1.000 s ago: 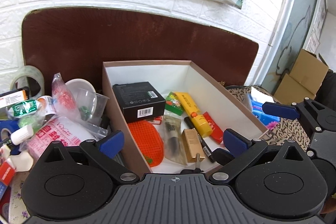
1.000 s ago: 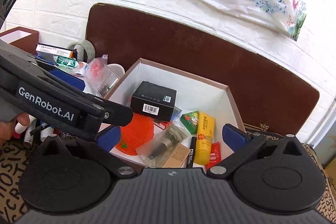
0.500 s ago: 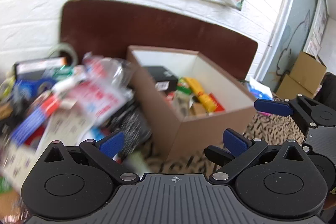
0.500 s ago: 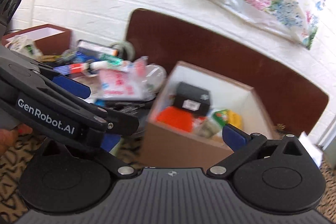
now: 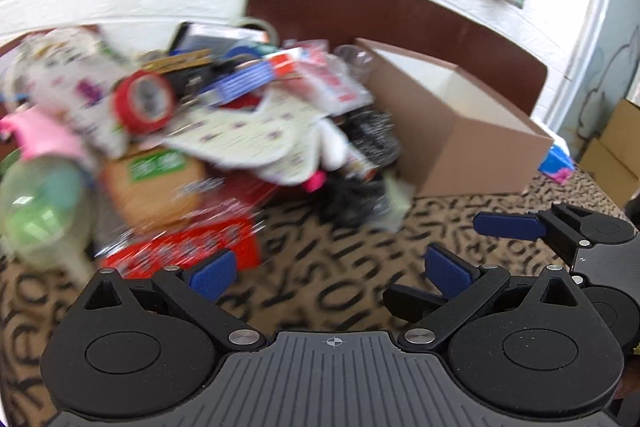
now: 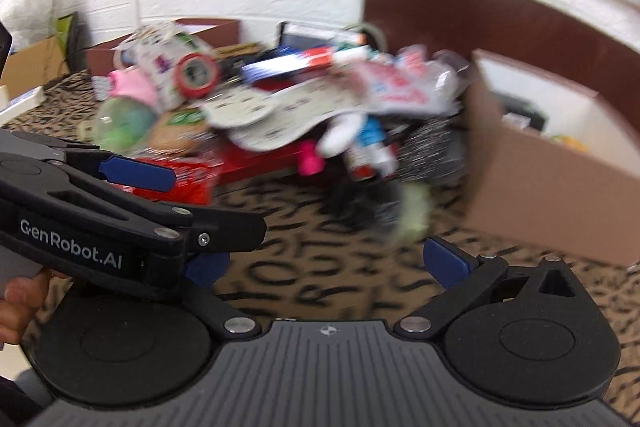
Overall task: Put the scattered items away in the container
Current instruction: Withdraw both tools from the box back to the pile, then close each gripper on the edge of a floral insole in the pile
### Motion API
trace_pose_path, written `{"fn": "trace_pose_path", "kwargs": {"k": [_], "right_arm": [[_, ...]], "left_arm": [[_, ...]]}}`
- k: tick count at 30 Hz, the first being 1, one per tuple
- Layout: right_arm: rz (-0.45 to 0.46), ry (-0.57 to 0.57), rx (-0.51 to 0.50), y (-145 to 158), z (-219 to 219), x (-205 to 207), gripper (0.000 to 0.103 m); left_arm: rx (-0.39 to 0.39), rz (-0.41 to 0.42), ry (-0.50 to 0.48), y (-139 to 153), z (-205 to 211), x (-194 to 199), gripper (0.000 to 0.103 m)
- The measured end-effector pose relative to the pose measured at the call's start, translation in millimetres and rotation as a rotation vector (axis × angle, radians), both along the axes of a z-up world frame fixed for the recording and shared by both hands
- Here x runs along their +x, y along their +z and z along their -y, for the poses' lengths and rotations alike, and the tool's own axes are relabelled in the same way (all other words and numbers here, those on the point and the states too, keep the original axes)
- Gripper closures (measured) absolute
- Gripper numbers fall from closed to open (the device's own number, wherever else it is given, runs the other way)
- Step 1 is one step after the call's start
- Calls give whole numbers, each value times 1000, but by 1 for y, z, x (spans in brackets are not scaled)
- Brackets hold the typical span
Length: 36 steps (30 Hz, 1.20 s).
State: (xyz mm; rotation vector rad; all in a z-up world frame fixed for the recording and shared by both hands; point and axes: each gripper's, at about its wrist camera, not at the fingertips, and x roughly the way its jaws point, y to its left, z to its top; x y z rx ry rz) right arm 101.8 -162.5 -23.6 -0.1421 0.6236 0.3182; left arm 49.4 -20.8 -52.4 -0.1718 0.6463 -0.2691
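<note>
The brown cardboard box (image 5: 472, 151) with white inside stands at the right; it also shows in the right wrist view (image 6: 540, 187), with items inside. A blurred heap of scattered items (image 5: 224, 119) lies left of it, with a red tape roll (image 5: 144, 103), a red packet (image 5: 188, 247), a green-capped bottle (image 5: 40, 207) and white printed sheets (image 6: 280, 111). My left gripper (image 5: 332, 271) is open and empty, low over the cloth in front of the heap. My right gripper (image 6: 328, 263) is open and empty, just right of the left one.
A leopard-print cloth (image 5: 340, 239) covers the table. A dark brown board (image 5: 384, 11) leans on the white brick wall behind. A second brown box (image 6: 208, 27) stands at the back left. Cardboard boxes (image 5: 616, 147) stand beyond the table's right side.
Both grippers have pulled back from above the box and swung left and down. They now face the heap over the cloth. Both stay open and empty.
</note>
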Motion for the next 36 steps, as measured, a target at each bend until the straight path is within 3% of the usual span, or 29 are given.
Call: {"fn": "trace_pose_path", "kwargs": {"k": [10,16,24,32,35,36], "right_arm": [[-1,49,-37,-8,-45,-6,0],[-13,66,-46,-12,-54,0,1],[-12,78,-30,-12,-62,20,1],[-9,121,-7,-14,-74,44,6],[-6,137,2,-15,-80,52,10],[-5,140,3,-16,-82,55,12]], "left_arm": [[38,12,87,-10,-46,-19,0],[-12,8,121,-12,-72,-13,1],[-44,3,135,-10,-85,-1,3],[-15,26,194,-13,-87,9,4],[-32,-16,235,-19,-94,22,9],[-56,-32,235,-21,-97,26,17]]}}
